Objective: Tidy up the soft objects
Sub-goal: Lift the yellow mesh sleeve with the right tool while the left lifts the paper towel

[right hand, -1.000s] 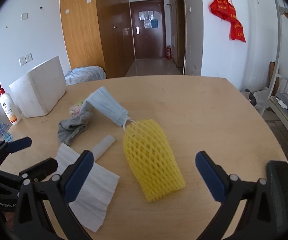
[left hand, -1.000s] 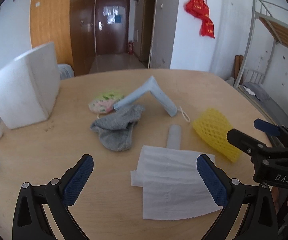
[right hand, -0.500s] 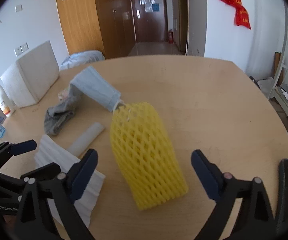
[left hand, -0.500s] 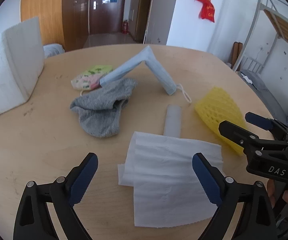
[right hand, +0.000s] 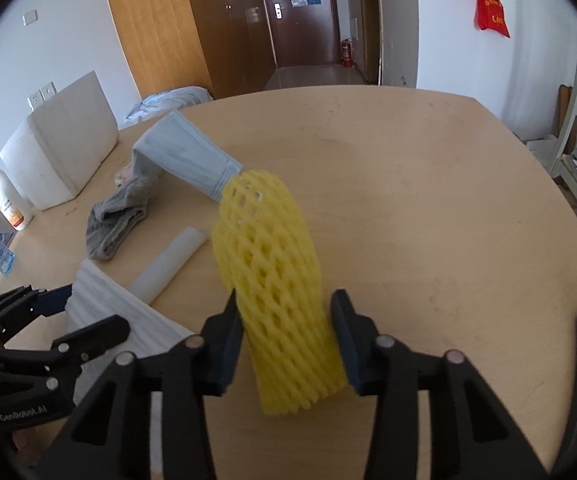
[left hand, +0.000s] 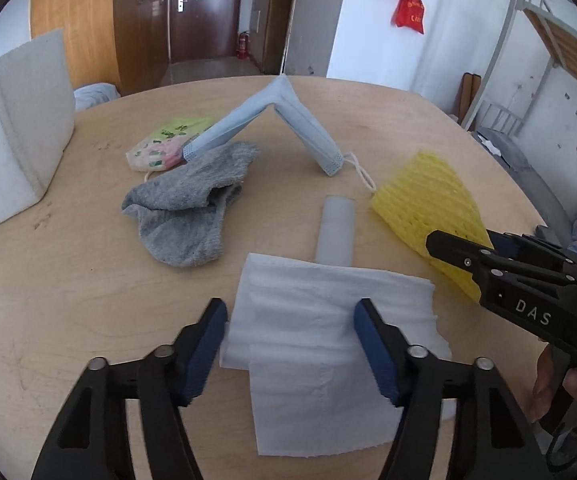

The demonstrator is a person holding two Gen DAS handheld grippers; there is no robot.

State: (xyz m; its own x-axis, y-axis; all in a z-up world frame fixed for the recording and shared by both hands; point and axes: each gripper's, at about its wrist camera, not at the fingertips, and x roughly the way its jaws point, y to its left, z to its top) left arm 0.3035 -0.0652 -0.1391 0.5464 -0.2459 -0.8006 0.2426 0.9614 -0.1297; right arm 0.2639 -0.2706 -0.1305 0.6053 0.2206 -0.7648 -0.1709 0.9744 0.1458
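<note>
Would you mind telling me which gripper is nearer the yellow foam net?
Right. The right gripper straddles the net, its jaws just closing. The left gripper sits beside it, over the white tissue.

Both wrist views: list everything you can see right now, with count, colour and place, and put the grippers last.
Table: one, light wood, under everything.
Tissue: one, white, nearest, between the left jaws.
Foam net sleeve: one, yellow, right of tissue, between the right jaws.
Foam tube: one, pale grey, behind tissue.
Sock: one, grey, centre-left.
Face mask: one, light blue, tented behind sock.
Patterned pouch: one, green-pink, beside mask.
Foam block: one, white, far left.
Pump bottle: one, white, left edge.
Left gripper: jaws just closing.
Right gripper: jaws just closing.
</note>
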